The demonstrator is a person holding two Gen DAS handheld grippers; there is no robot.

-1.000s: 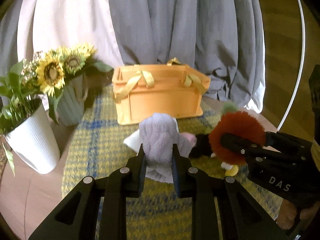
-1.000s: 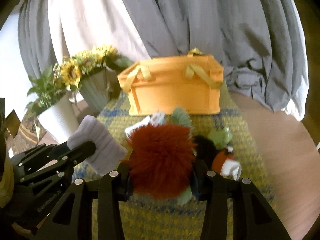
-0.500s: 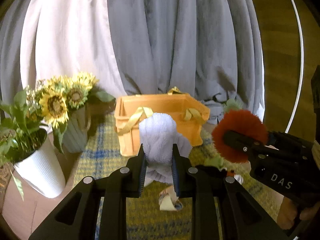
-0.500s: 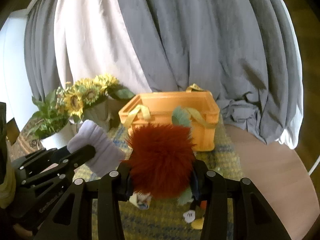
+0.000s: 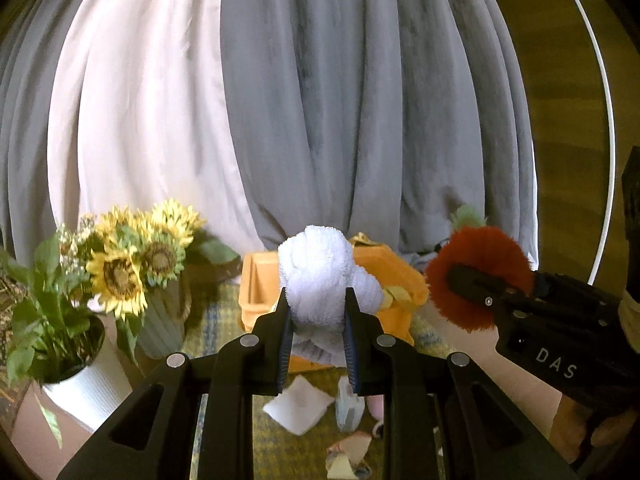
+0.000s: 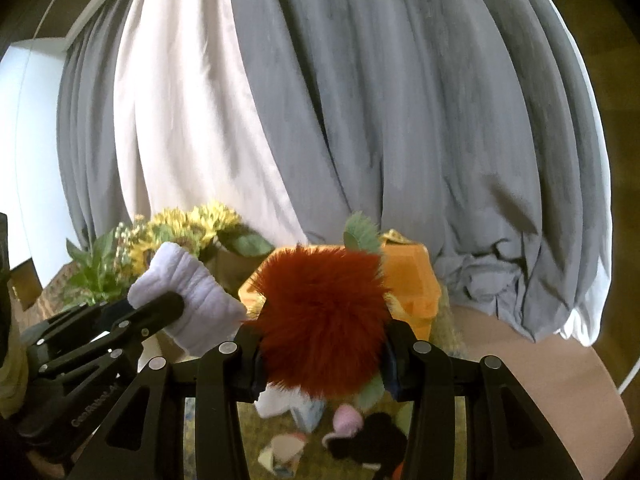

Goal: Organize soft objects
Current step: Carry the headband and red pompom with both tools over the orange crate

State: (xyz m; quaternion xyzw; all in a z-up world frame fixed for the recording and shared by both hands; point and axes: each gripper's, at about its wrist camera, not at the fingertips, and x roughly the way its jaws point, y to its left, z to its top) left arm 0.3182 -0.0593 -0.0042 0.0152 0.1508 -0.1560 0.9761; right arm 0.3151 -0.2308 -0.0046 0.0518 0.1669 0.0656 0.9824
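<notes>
- Left hand-held gripper [image 5: 316,332]: black plastic frame, blue ribbed pads, clamped on a pale lavender plush toy [image 5: 320,280]. The fabric is terry-like and bunched into rounded lumps; it bulges above the fingertips and hangs a little below them.
- The toy is held in the air, in front of the orange storage box [image 5: 396,280] as the left wrist camera sees it.
- Right hand-held gripper [image 6: 322,364]: same black build, closed on a rust-red fluffy plush [image 6: 324,320]. Long, shaggy fibres, roughly ball-shaped, with a green felt leaf [image 6: 360,232] sticking up from the top.
- The red plush is also held aloft, level with the lavender toy and to its right; the two are close but apart.
- The orange box is rigid, with smooth walls and yellow ribbon handles; it sits on a woven yellow-and-blue plaid mat [image 5: 208,320].
- On the mat beneath both grippers: a white square cloth [image 5: 298,404], a small pink plush [image 6: 346,420], a black fuzzy plush [image 6: 368,440] and other small soft pieces too blurred to name.
- Left of the box: artificial sunflowers [image 5: 120,276] in a ribbed grey-green vase [image 5: 160,324], and a leafy plant in a white ribbed pot [image 5: 80,392].
- Behind: heavy grey drapes [image 5: 360,120] with a white sheer panel [image 5: 140,120], in deep vertical folds.
- The counter [image 6: 540,380] is smooth and pinkish-tan.
</notes>
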